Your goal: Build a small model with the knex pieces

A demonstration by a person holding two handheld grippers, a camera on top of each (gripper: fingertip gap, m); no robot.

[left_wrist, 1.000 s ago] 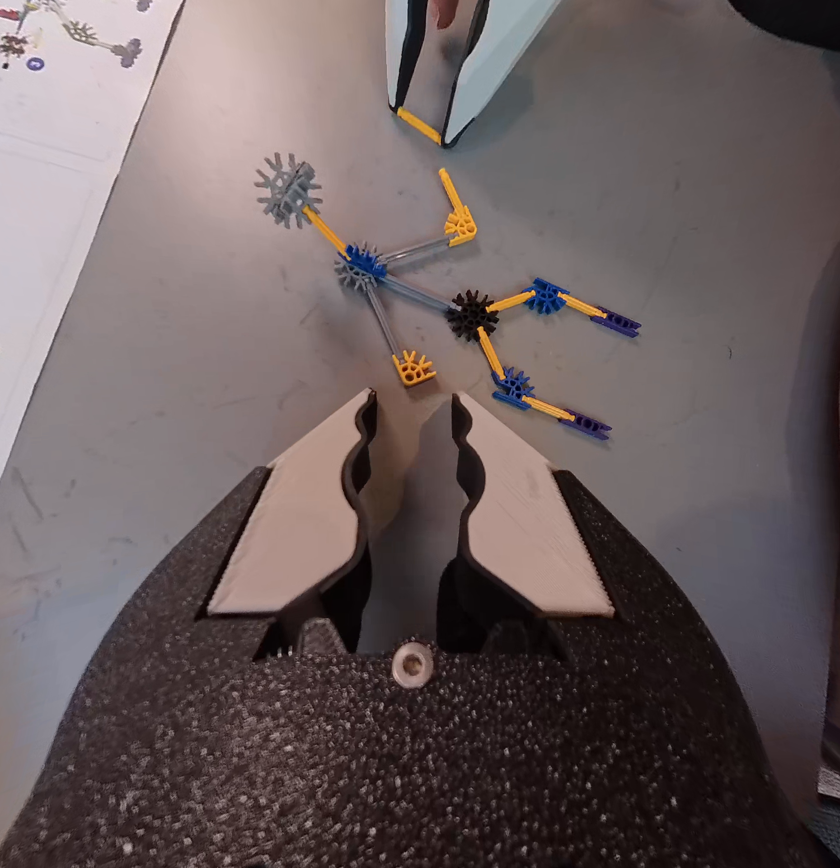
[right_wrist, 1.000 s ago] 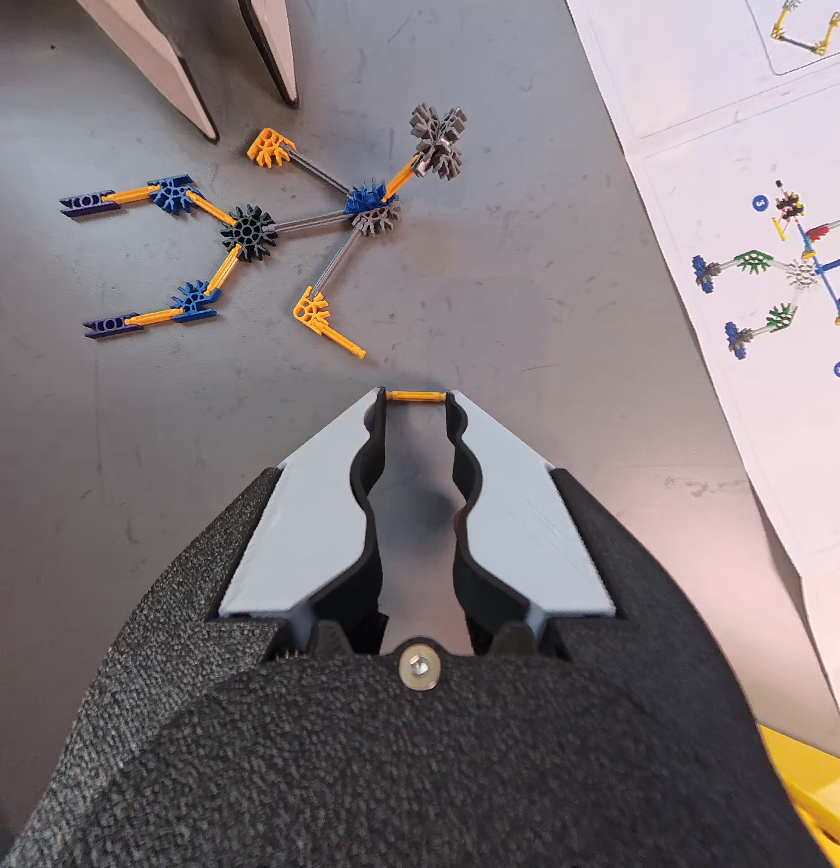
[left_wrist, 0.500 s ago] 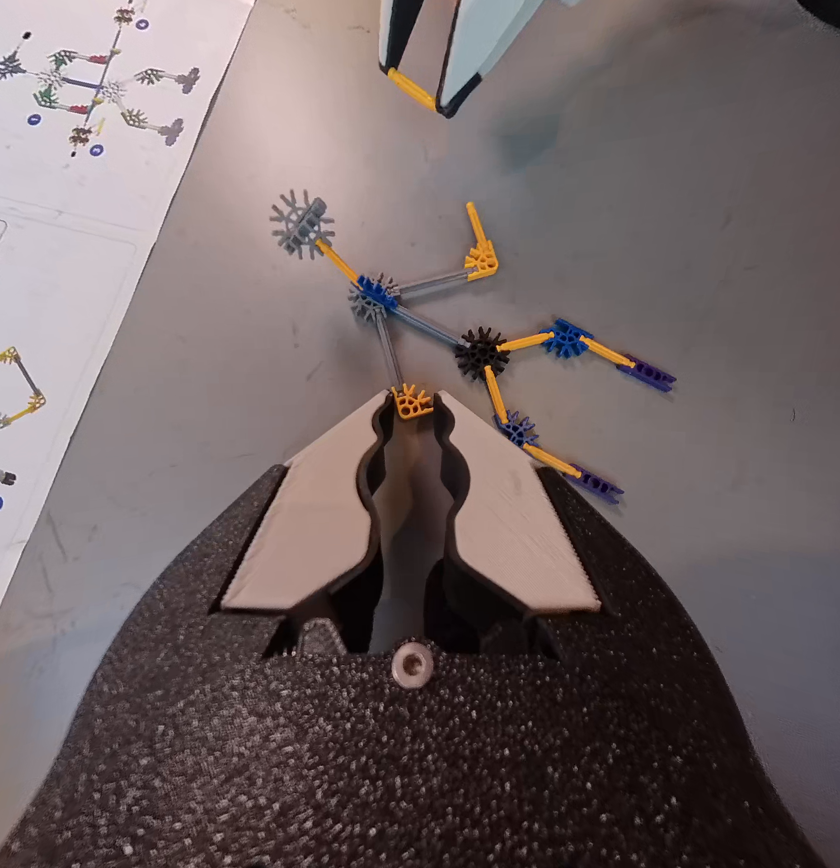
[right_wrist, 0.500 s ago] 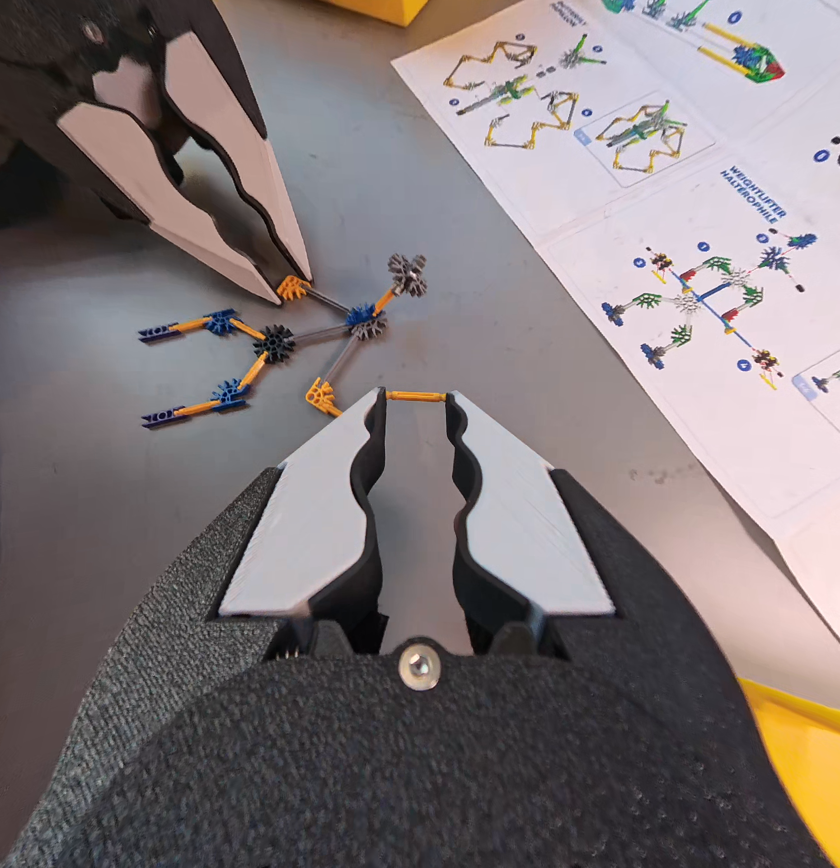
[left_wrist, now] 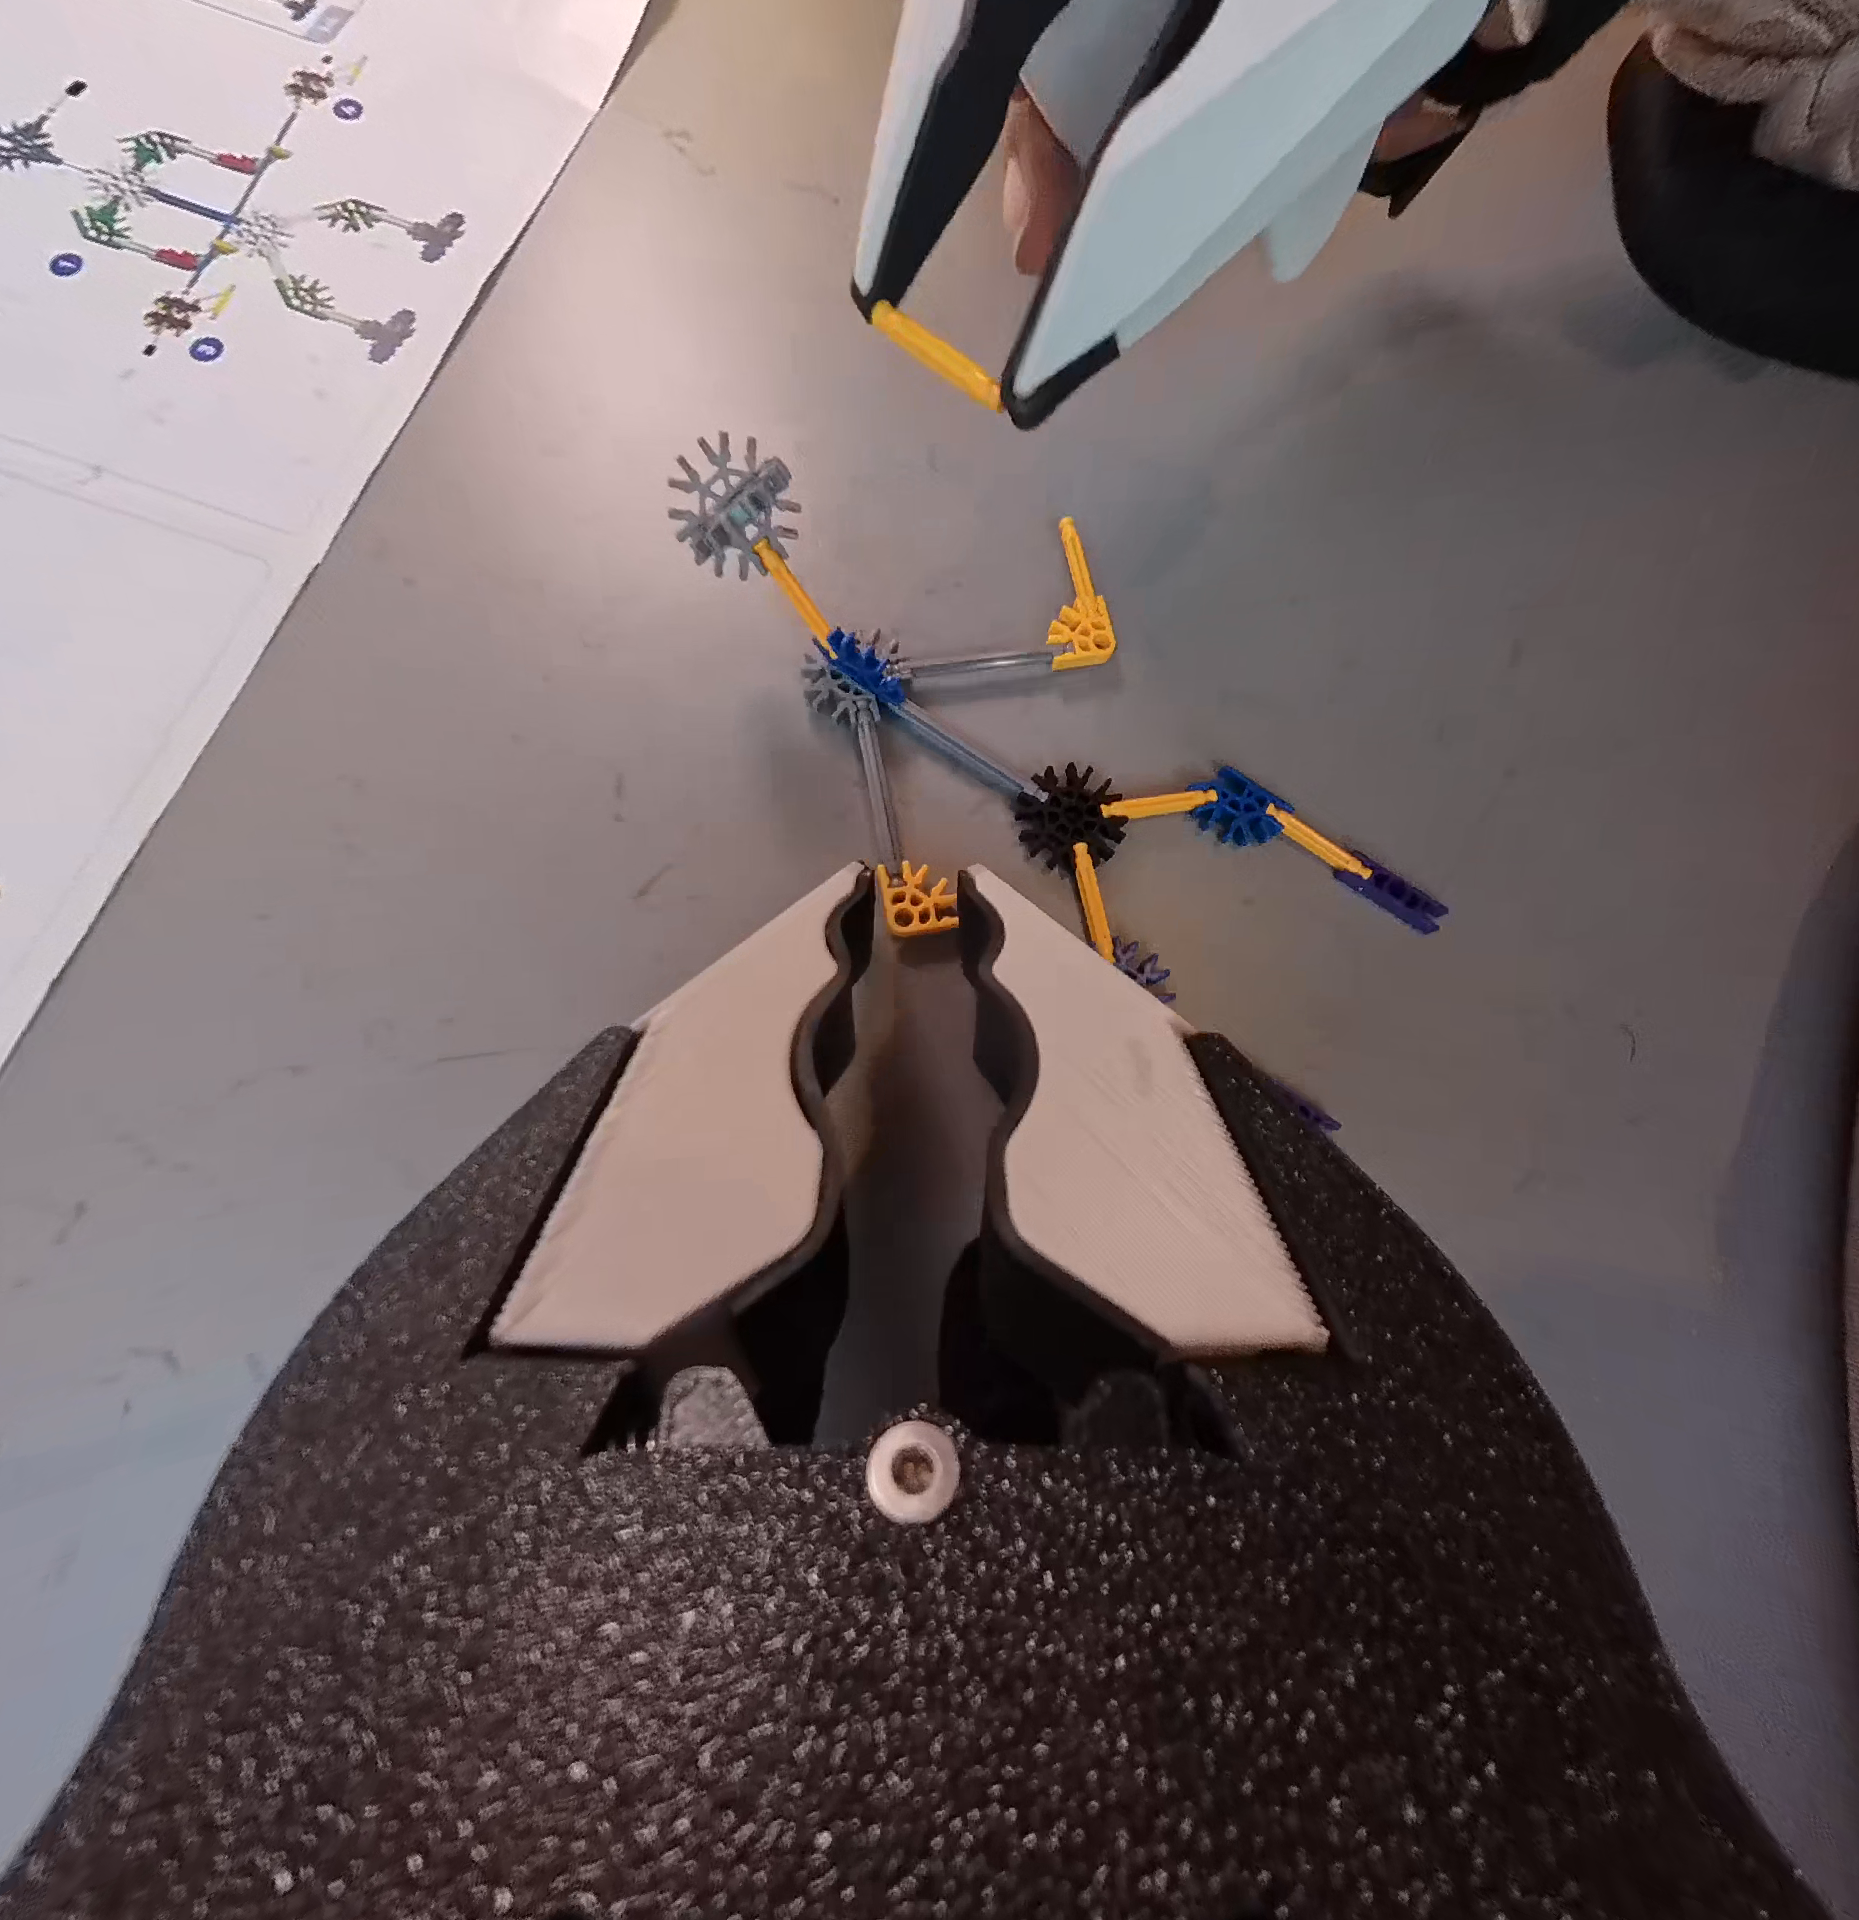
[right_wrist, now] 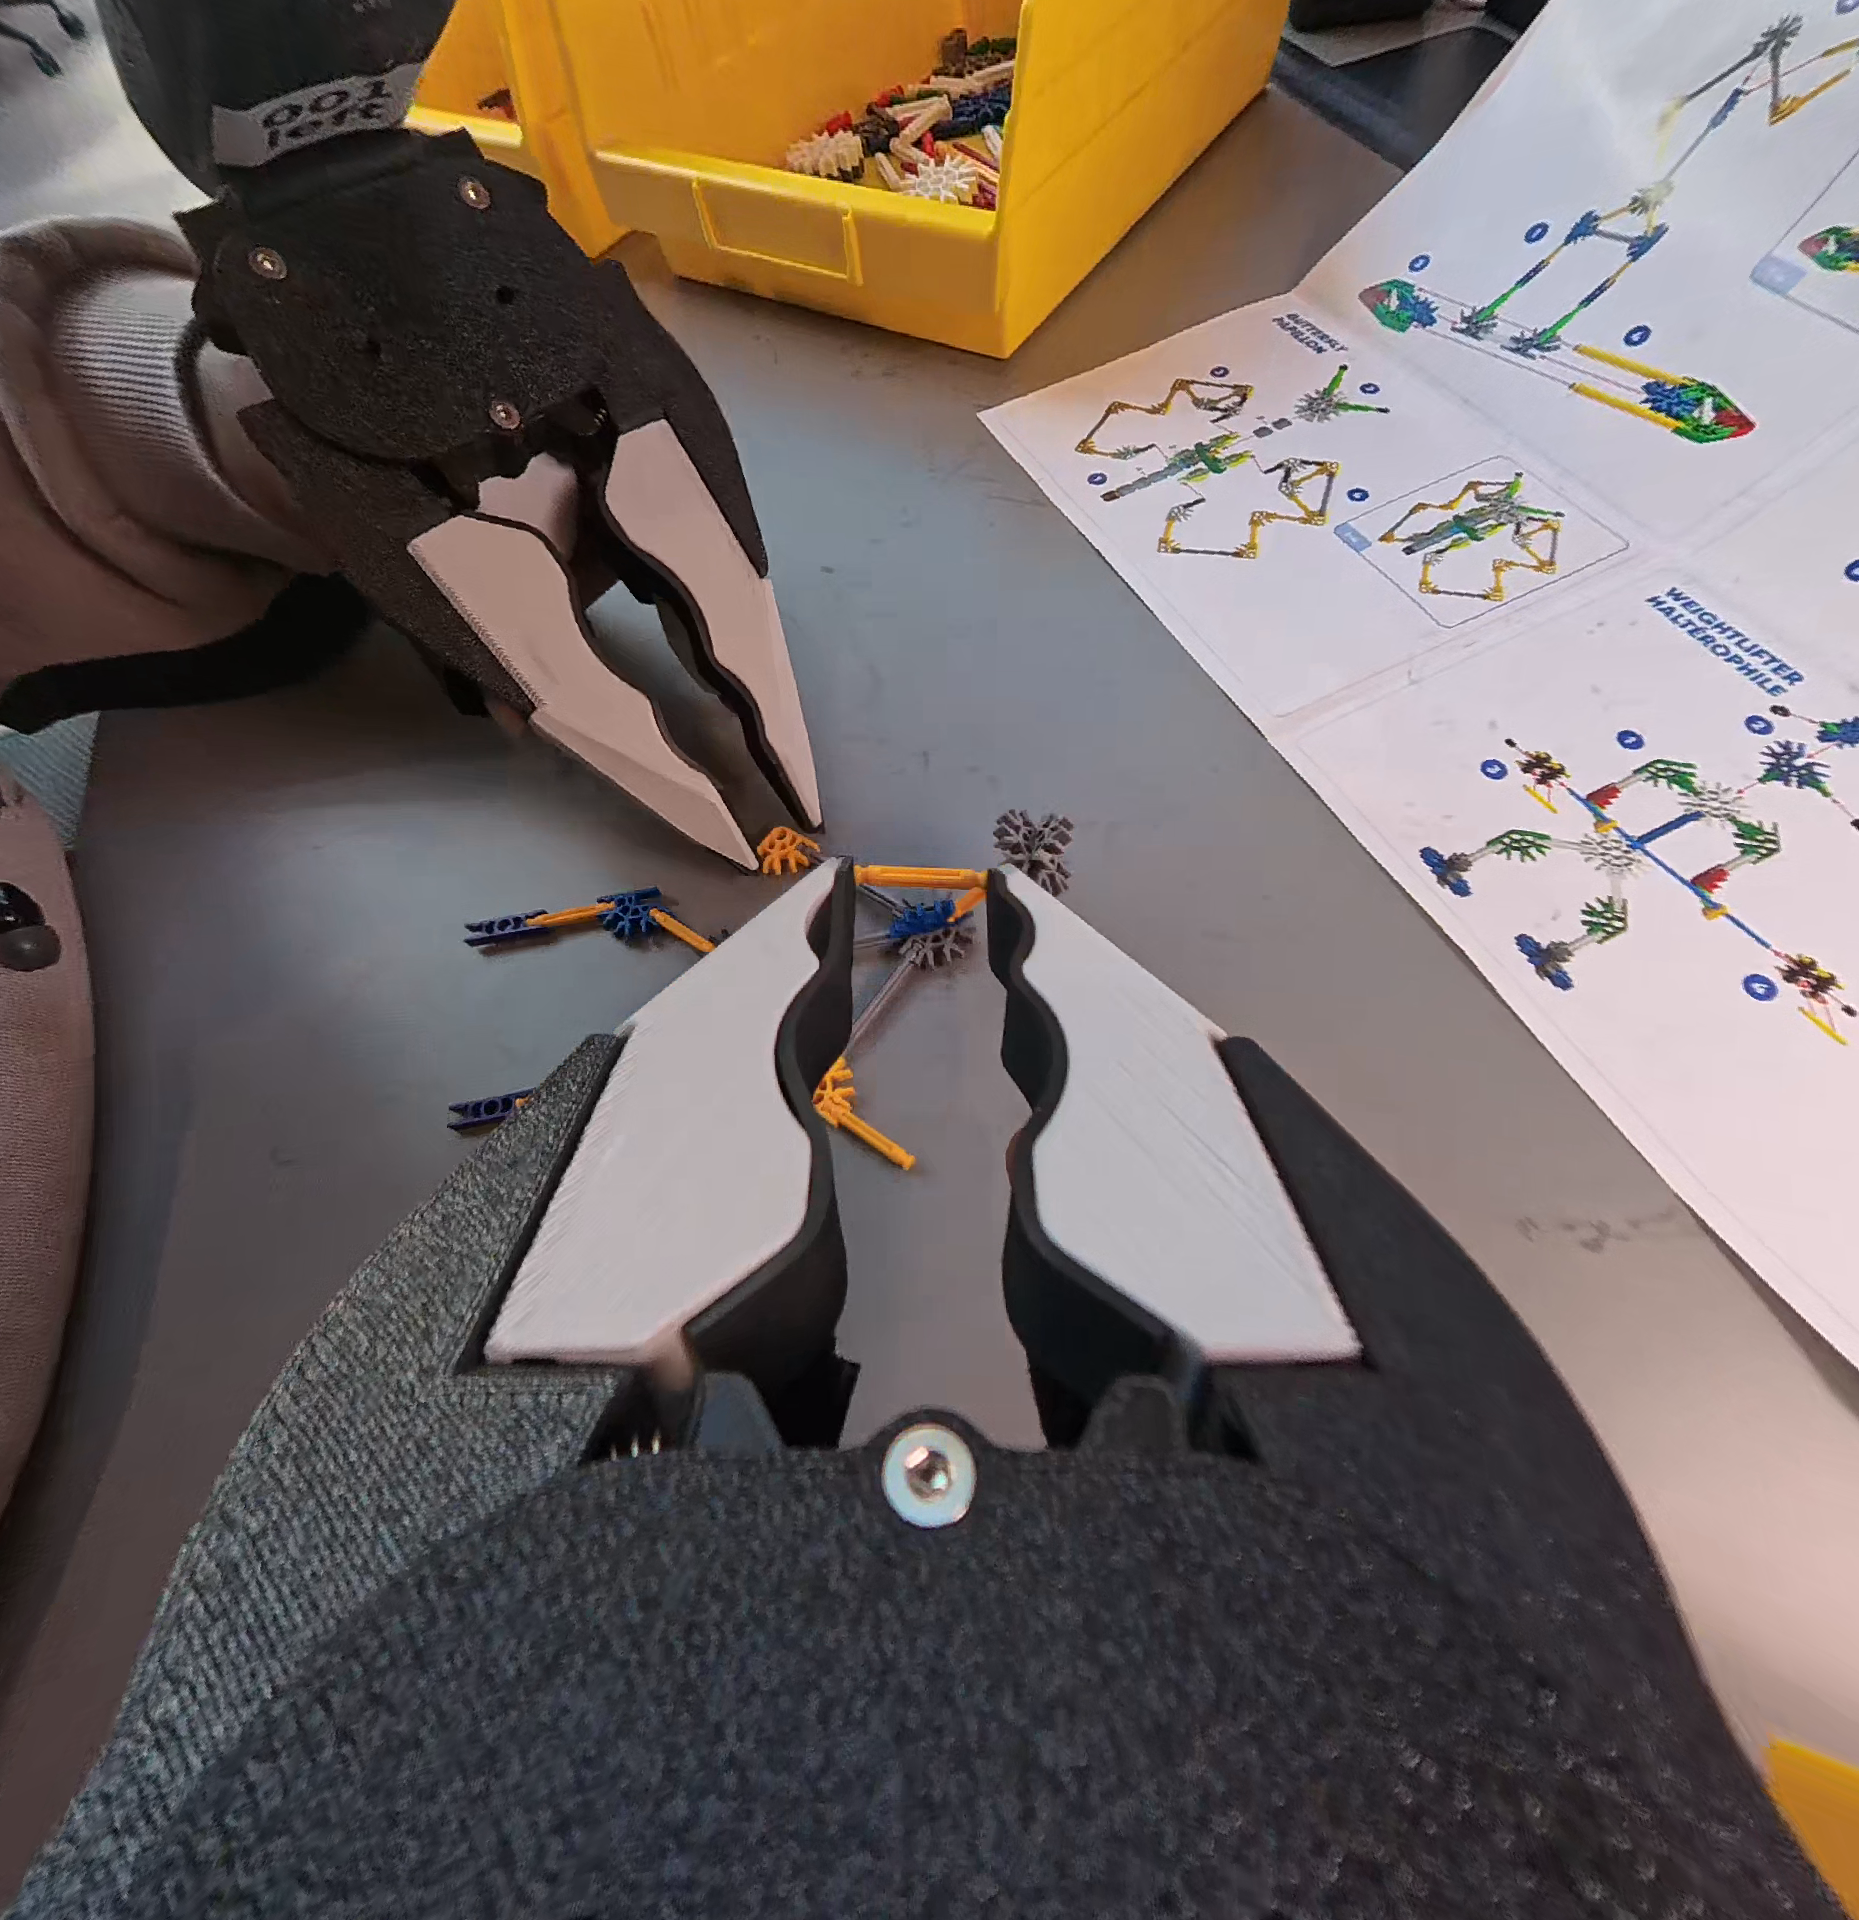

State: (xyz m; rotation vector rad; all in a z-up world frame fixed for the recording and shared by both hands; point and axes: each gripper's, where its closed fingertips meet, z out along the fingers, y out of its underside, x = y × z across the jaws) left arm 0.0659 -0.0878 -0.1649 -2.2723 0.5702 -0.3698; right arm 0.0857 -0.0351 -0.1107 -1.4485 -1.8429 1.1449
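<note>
The left gripper (left_wrist: 912, 891) is narrowed onto a small yellow corner connector (left_wrist: 914, 902), which sits between its two fingertips at the end of a grey rod (left_wrist: 877, 792) of the stick figure (left_wrist: 1008, 727). This figure, built of rods and toothed connectors, lies flat on the grey table (left_wrist: 489, 935): a grey snowflake head (left_wrist: 733, 504), a blue and grey hub (left_wrist: 852, 675), a black hub (left_wrist: 1068, 816) and two legs ending in purple pieces (left_wrist: 1390, 891). A second yellow corner connector (left_wrist: 1083, 632), with a short yellow rod standing off it, ends the figure's other arm. The right gripper (right_wrist: 920, 875) clamps a loose yellow rod (right_wrist: 920, 875) crosswise between its fingertips; the rod spans the gap from tip to tip. In the right wrist view this gripper hovers above the figure's upper part, and the gripped corner connector (right_wrist: 788, 847) lies just beyond its left fingertip. A printed instruction sheet (right_wrist: 1527, 623) lies on the table beside the figure. A yellow bin (right_wrist: 904, 208) of assorted building pieces stands behind it. A grey sleeve (right_wrist: 73, 468) shows behind the left gripper.
</note>
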